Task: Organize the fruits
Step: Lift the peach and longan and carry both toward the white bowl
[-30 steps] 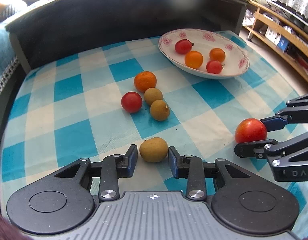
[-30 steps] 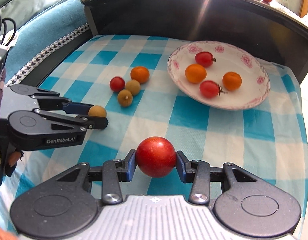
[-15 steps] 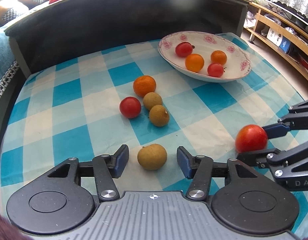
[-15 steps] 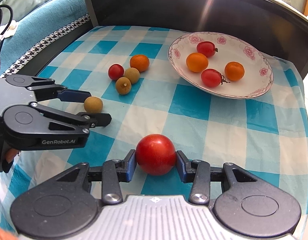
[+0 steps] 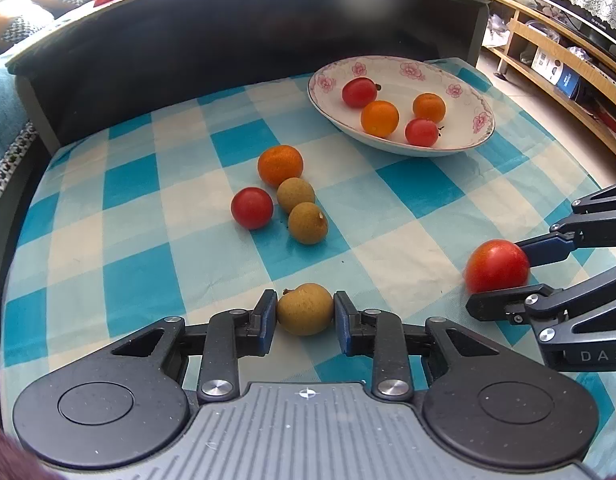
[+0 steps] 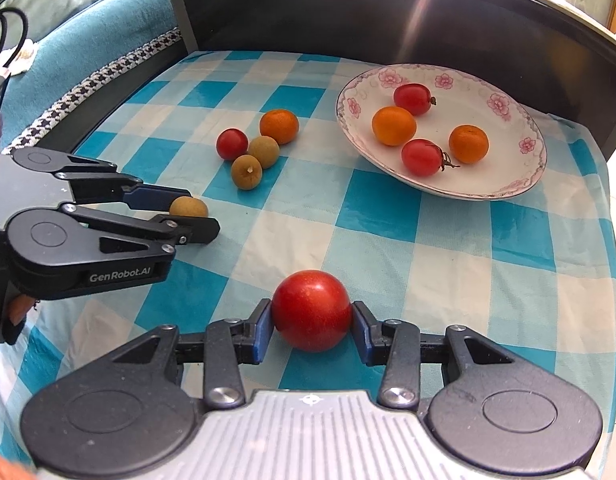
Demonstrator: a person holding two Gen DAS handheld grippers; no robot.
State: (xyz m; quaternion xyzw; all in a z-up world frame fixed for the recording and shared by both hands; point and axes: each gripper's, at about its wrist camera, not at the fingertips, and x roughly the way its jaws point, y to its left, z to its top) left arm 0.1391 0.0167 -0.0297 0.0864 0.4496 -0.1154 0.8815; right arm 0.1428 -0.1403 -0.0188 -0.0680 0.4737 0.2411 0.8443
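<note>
A brown longan (image 5: 305, 309) sits on the checked cloth between the pads of my left gripper (image 5: 305, 314); its jaws are closing and both pads press on the fruit. In the right wrist view the same left gripper (image 6: 196, 216) reaches in from the left, with the longan (image 6: 188, 207) between its tips. My right gripper (image 6: 311, 322) is shut on a large red tomato (image 6: 311, 310), jaws closing slightly on it; the tomato (image 5: 496, 266) also shows at the right of the left wrist view. A flowered white plate (image 5: 387, 148) holds two small oranges and two cherry tomatoes.
Loose on the cloth lie an orange (image 5: 280, 165), a cherry tomato (image 5: 252, 207) and two longans (image 5: 296, 195) (image 5: 308, 223), between the grippers and the plate. A dark raised wall (image 5: 228, 48) runs behind the cloth. Wooden shelves (image 5: 555, 52) stand at far right.
The left jaws spread apart from the longan half a second ago and have now closed back onto it. The right gripper keeps its hold on the tomato, unmoved.
</note>
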